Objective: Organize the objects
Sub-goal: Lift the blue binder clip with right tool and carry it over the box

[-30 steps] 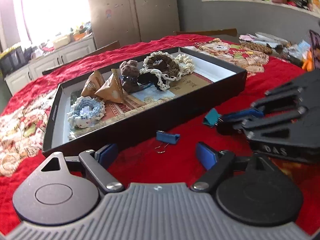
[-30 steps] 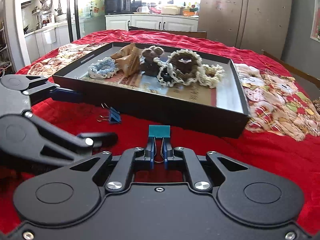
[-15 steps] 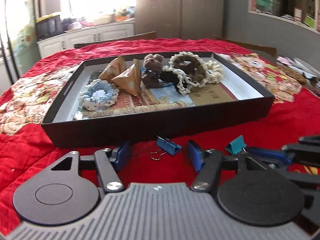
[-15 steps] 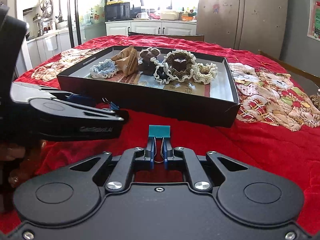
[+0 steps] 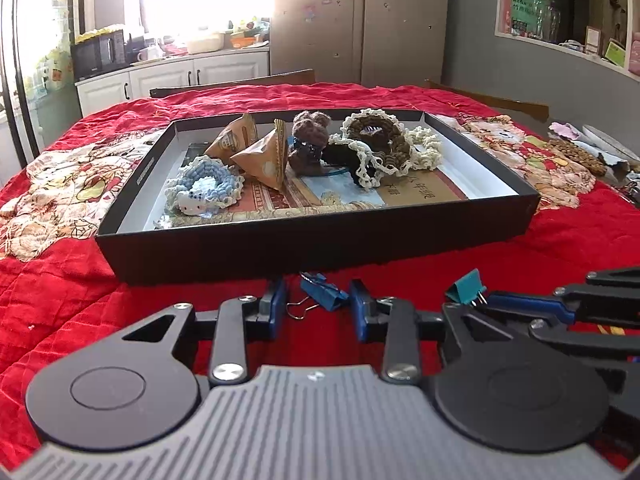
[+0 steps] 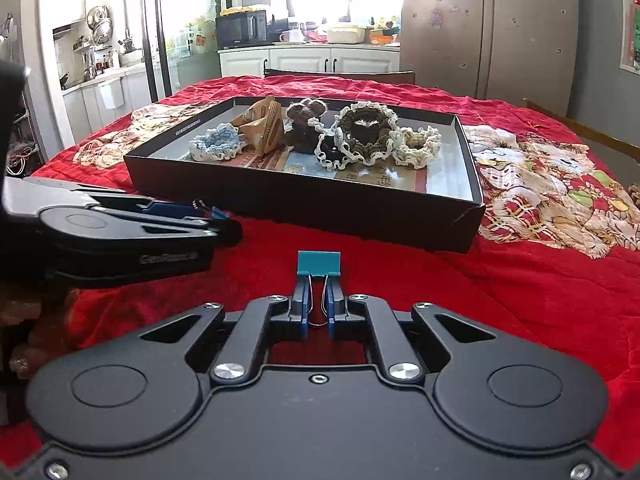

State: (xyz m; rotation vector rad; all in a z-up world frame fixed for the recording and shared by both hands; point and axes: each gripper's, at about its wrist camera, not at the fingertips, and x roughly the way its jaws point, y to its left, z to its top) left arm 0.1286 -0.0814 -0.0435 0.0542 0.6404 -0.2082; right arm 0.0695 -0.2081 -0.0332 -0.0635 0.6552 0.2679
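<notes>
A blue binder clip [image 5: 322, 291] lies on the red cloth just in front of the black tray [image 5: 320, 240]. My left gripper [image 5: 318, 310] is open, its fingers on either side of the clip, not touching it. My right gripper [image 6: 318, 312] is shut on the wire handles of a teal binder clip [image 6: 318, 263], held above the cloth; it also shows in the left wrist view [image 5: 466, 286]. The tray holds crochet pieces [image 5: 372, 148], a brown knitted bear [image 5: 308, 144] and paper packets [image 5: 262, 156].
The table is covered by a red quilted cloth [image 6: 520, 280] with patterned patches. The tray [image 6: 304, 208] stands across the middle. Clutter lies at the far right edge [image 5: 592, 148]. The left gripper shows at the left of the right wrist view [image 6: 120, 232].
My left gripper has swung to face the tray squarely and closed in on the blue clip, which now lies between its fingers. The right gripper keeps holding the teal clip.
</notes>
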